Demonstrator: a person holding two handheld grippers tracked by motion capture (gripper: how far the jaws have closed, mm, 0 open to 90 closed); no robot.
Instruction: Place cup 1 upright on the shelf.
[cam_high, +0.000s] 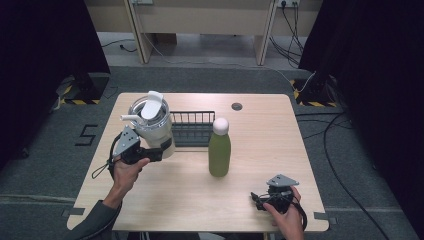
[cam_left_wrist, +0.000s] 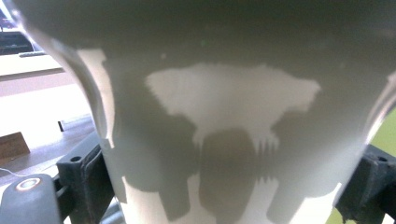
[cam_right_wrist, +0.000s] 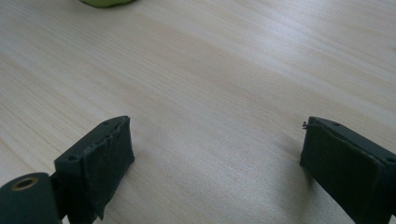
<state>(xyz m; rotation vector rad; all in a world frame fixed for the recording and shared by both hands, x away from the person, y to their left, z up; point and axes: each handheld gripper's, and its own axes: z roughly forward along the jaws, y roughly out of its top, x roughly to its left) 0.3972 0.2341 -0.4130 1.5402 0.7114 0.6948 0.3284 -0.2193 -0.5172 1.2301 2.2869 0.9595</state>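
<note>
A white tumbler (cam_high: 150, 122) with a flip lid and a side straw stands at the table's left, just in front of a black wire basket (cam_high: 192, 119). My left gripper (cam_high: 159, 152) holds its lower body from the near side. In the left gripper view the tumbler's white wall (cam_left_wrist: 233, 116) fills the gap of the left gripper (cam_left_wrist: 229, 186), with a black jaw against each flank. A green bottle (cam_high: 219, 150) with a white cap stands upright mid-table. My right gripper (cam_high: 257, 199) rests low at the front right, open over bare wood (cam_right_wrist: 215, 163), nothing between its pads.
The light wooden table (cam_high: 260, 130) has a round cable port (cam_high: 237, 106) near its far edge. The green bottle's base (cam_right_wrist: 107, 2) peeks in at the top of the right gripper view. Grey carpet, cables and dark curtains surround the table.
</note>
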